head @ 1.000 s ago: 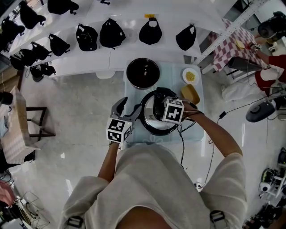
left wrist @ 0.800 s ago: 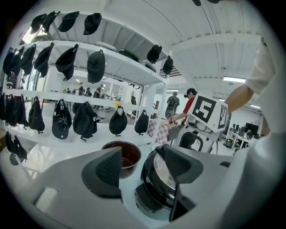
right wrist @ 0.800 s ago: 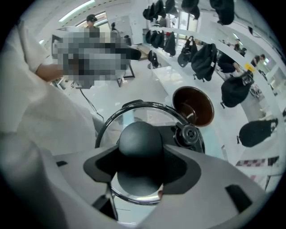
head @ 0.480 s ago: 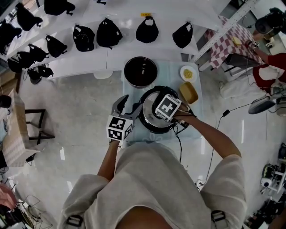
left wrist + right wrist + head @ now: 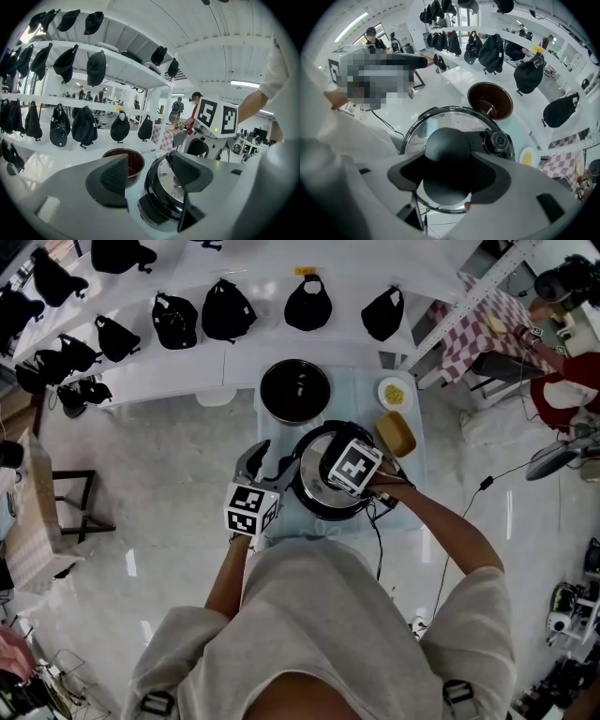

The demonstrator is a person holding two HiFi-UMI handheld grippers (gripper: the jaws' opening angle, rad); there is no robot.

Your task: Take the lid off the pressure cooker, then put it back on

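Note:
The black pressure cooker stands on the pale blue table, with its steel-rimmed lid on top. My right gripper comes over the cooker from the right. In the right gripper view it is shut on the lid's round black knob, with the steam valve just beyond. I cannot tell whether the lid is seated or lifted slightly. My left gripper hovers at the cooker's left side, open and holding nothing. In its own view the left gripper frames the cooker.
A dark brown bowl sits behind the cooker. A small plate of yellow food and a tan dish lie at the back right. White shelves with black caps stand behind the table. A cable hangs off the front edge.
The right gripper has turned and shifted a little left over the lid while gripping the knob. In the last half second it barely moved. The left gripper has stayed put.

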